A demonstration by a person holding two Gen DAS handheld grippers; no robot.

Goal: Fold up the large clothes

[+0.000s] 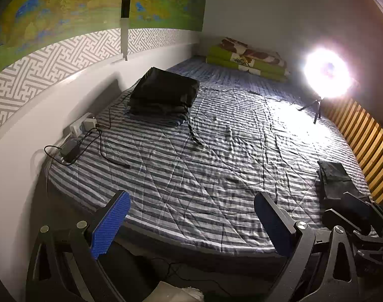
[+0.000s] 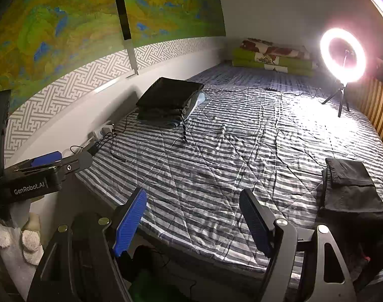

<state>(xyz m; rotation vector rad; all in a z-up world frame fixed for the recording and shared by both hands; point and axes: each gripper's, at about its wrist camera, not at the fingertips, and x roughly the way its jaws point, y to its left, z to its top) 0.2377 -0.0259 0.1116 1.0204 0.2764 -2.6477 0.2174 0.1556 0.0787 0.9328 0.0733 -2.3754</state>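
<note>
Both tools are held out over the near edge of the bed, angled down at it. The left gripper (image 1: pixel 191 224) is seen spread wide, its blue ribbed pads (image 1: pixel 110 224) well apart and nothing caught between them. The right gripper (image 2: pixel 194 222) is likewise released, its jaws standing wide over the bare quilt, nothing grasped.

The grey-and-white striped quilted bedspread (image 1: pixel 216 156) is seen rumpled and mostly bare across the middle. A neat stack of folded black clothes (image 1: pixel 165 93) is set at the far left, close to the white wall (image 1: pixel 20 130). A loose dark grey garment (image 2: pixel 350 183) is found crumpled at the near right edge of the bed, just beside the right gripper, not touched by either tool.

A glowing ring light on a small black tripod (image 2: pixel 342 55) is stood at the far right of the bed. Folded green-and-brown bedding (image 1: pixel 249 60) is piled against the far wall. A white power strip with black cables (image 1: pixel 81 127) is laid along the left edge. A white-gloved hand (image 2: pixel 27 241) is glimpsed at the lower left of the right wrist view.
</note>
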